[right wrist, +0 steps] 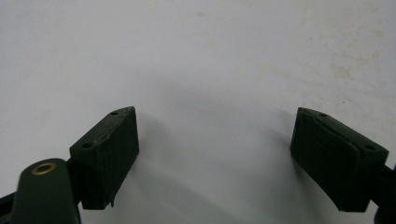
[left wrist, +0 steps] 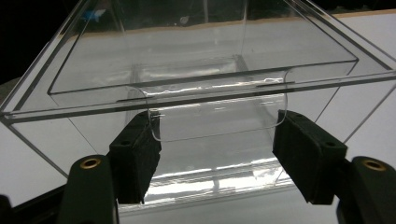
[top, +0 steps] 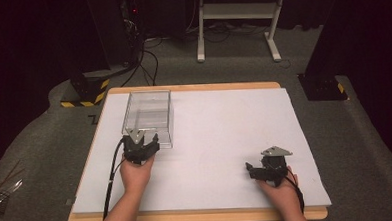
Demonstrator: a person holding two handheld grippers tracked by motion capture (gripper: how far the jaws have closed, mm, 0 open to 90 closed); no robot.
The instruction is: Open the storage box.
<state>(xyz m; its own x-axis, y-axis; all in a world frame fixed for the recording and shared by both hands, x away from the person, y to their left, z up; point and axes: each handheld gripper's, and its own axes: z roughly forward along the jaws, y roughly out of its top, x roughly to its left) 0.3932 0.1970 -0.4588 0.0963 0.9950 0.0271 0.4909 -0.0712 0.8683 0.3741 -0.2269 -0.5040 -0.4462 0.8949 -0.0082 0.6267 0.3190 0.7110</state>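
— While the left gripper (left wrist: pixel 212 140) sits at the clear box (top: pixel 148 117), how are its jaws?
— Spread, flanking the near wall's tab, on the worktop's (top: pixel 225 139) far-left part.
— And the right gripper (right wrist: pixel 215 158)?
— Jaws spread over bare worktop, near-right.

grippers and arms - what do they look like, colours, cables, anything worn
Both the left gripper and right gripper are black, each topped by a grey three-cornered plate. Their jaws end in blocky black pads with small screw holes, and brass-coloured rings sit at the pivots. A black cable trails from the left one. The forearms show bare, without sleeves.
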